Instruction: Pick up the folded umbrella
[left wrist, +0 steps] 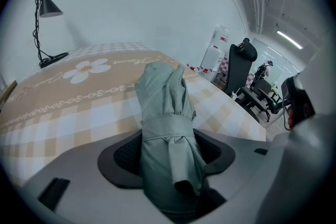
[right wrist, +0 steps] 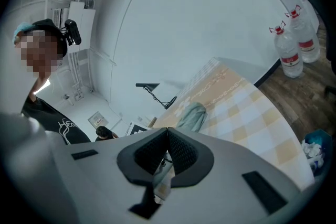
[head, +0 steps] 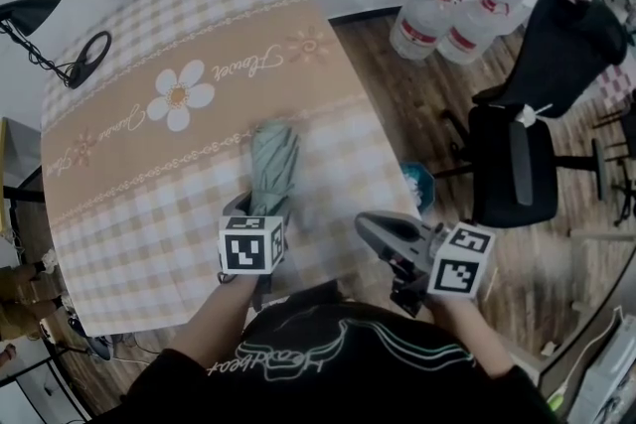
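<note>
At the far left, a black desk lamp [head: 35, 10] stood on the table's back corner. The table [head: 129, 213] wore a checked beige cloth with a white flower print [head: 180, 95]. Near its front edge lay the folded grey-green umbrella [head: 273, 164], strapped shut, pointing away from the person. The left gripper [left wrist: 168, 147] tilted down over the umbrella's near end, its jaws apart on either side of it, with the pads close beside the fabric and no squeeze showing. To the right, the right gripper [right wrist: 168, 149] hung off the table's edge, closed and empty. Farther right, a black office chair [head: 527, 154] stood on the wooden floor, with water bottles [head: 442, 20] behind it.
</note>
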`<state>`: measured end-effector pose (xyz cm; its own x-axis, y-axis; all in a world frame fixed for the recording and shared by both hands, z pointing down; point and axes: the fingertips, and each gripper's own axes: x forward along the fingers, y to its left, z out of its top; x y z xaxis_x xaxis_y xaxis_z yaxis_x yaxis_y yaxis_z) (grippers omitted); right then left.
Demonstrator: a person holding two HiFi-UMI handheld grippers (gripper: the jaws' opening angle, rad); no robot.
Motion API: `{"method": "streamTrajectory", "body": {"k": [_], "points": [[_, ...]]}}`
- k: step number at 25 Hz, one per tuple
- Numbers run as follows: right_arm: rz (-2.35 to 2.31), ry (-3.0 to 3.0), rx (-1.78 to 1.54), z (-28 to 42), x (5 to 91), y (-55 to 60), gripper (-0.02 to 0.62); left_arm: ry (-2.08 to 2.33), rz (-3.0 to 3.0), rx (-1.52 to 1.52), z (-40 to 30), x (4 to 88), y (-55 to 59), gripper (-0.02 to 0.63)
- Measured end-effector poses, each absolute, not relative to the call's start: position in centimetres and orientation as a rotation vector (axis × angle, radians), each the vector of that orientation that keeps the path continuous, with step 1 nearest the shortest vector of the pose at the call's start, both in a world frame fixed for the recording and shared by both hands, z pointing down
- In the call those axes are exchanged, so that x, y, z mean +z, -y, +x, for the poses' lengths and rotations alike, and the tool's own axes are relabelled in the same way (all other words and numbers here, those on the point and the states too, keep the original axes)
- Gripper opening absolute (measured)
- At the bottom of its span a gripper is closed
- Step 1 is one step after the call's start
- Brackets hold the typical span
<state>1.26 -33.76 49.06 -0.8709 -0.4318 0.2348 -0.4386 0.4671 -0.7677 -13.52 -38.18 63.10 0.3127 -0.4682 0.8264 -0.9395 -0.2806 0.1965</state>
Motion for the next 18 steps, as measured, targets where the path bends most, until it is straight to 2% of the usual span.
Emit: {"method": "streamTrajectory", "body": {"k": [18], "points": [[0.736, 2.693, 1.394, 2.1, 48.2, 31.2, 0.011, 1.188, 1.889, 0.599, -13.7, 59.0, 35.5, 0.259]]}}
